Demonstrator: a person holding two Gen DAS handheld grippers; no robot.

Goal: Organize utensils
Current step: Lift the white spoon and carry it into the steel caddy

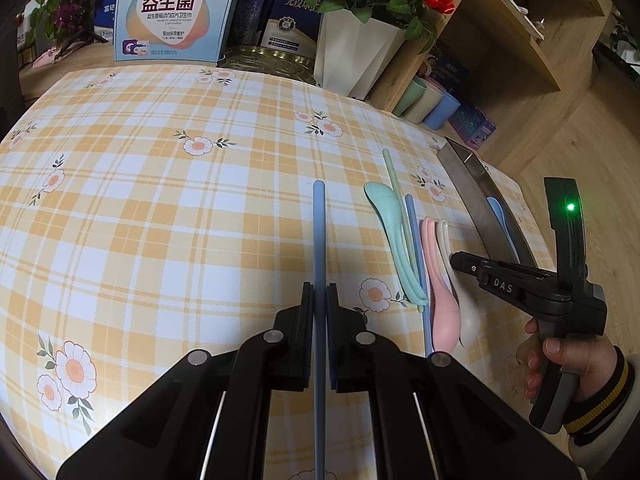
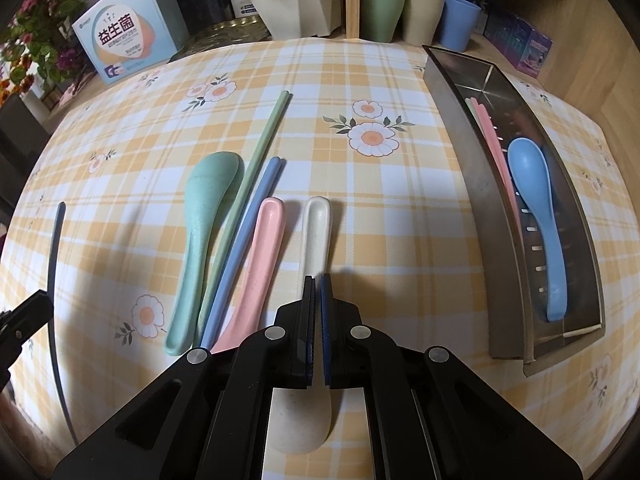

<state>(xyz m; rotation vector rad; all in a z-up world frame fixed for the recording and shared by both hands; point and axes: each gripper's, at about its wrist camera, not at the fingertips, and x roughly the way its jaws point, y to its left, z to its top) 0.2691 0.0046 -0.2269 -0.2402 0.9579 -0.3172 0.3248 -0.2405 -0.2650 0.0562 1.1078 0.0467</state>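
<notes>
My left gripper [image 1: 320,292] is shut on a blue chopstick [image 1: 319,232], which runs straight ahead over the checked tablecloth. To its right lie a green spoon [image 1: 388,208], a pink spoon [image 1: 442,308] and a white spoon [image 1: 468,320]. My right gripper [image 2: 317,280] hangs shut just over the white spoon [image 2: 316,224], with nothing between its pads. Beside that spoon lie the pink spoon [image 2: 260,248], a loose blue chopstick [image 2: 248,232], green chopsticks [image 2: 256,160] and the green spoon [image 2: 204,216]. The steel tray [image 2: 452,128] on the right holds a blue spoon [image 2: 536,200] and pink chopsticks [image 2: 490,136].
Three cups [image 2: 424,12] stand on a wooden shelf behind the tray. A printed box [image 2: 124,40], a white flower pot [image 1: 356,56] and a gold tin [image 1: 268,60] line the far edge. A hand [image 1: 568,364] holds the right gripper past the table's right edge.
</notes>
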